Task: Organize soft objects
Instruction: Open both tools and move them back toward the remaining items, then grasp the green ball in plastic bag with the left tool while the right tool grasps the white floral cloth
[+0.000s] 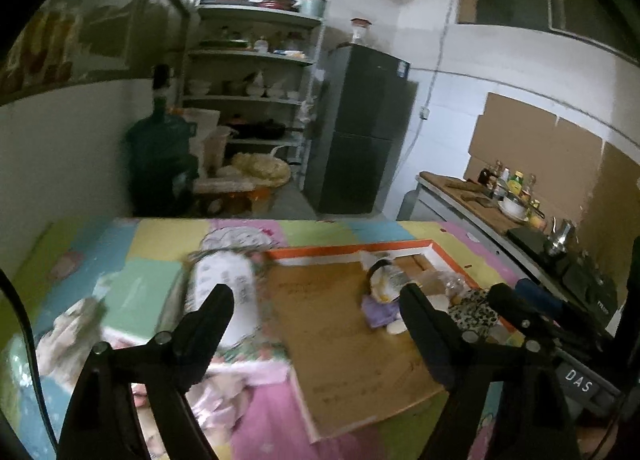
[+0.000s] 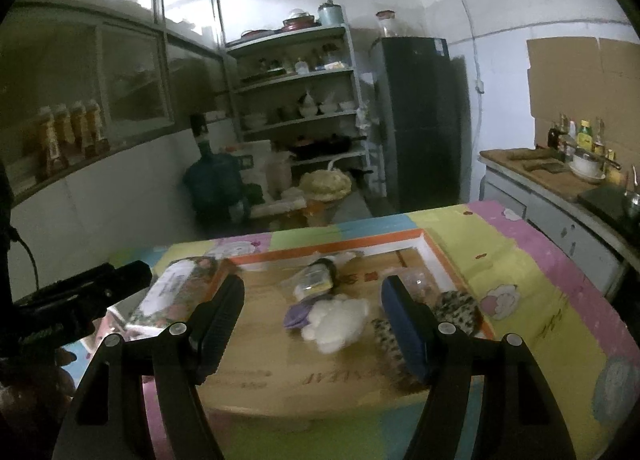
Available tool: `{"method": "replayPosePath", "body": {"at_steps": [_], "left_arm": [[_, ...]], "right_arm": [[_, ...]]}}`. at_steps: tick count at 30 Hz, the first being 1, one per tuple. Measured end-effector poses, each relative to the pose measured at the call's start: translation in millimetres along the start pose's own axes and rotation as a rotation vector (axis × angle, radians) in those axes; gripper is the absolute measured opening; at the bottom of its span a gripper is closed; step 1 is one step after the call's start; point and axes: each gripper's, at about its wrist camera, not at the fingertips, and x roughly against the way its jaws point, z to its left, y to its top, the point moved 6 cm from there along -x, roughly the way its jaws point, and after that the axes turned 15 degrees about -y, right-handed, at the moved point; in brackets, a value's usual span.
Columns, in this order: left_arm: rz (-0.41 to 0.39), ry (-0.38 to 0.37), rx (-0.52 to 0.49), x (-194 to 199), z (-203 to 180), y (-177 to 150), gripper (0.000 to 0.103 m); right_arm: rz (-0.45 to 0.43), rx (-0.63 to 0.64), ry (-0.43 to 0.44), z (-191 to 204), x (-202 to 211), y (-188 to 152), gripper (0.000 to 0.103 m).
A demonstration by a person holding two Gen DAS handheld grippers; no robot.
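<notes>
White tiled walls (image 2: pixel 500 0) enclose a dim kitchen. At twelve o'clock stands a metal shelf rack (image 2: pixel 296 80), a dark fridge (image 2: pixel 424 116) beside it; a counter (image 2: pixel 560 180) runs at three o'clock.

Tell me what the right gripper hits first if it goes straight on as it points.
Probably the white plush toy lying on the flattened cardboard box, centred between the open right gripper jaws; depth is uncertain.

Dim, overhead-lit kitchen; motion-blurred foreground, strong fisheye bending, dark corners.
</notes>
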Motion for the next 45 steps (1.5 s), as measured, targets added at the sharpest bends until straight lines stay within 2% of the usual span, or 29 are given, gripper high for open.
{"method": "replayPosePath", "body": {"at_steps": [12,23,45], "left_arm": [[-0.078,0.076,0.012,73.7,42.5,-18.2,0.083],[-0.103,0.154,0.039,121.8,84.1,-35.2,0.083],[-0.121,0.244,0.144,181.9,170.1,-71.3,0.083]], "right_arm": [[-0.002,0.023,0.082,61.3,33.2,-19.9,0.073],[0.025,0.069,0.154,118.7,45.7,-35.7,0.073],[0.081,0.228,0.278,229.1,48.3,-65.0,0.073]]}}
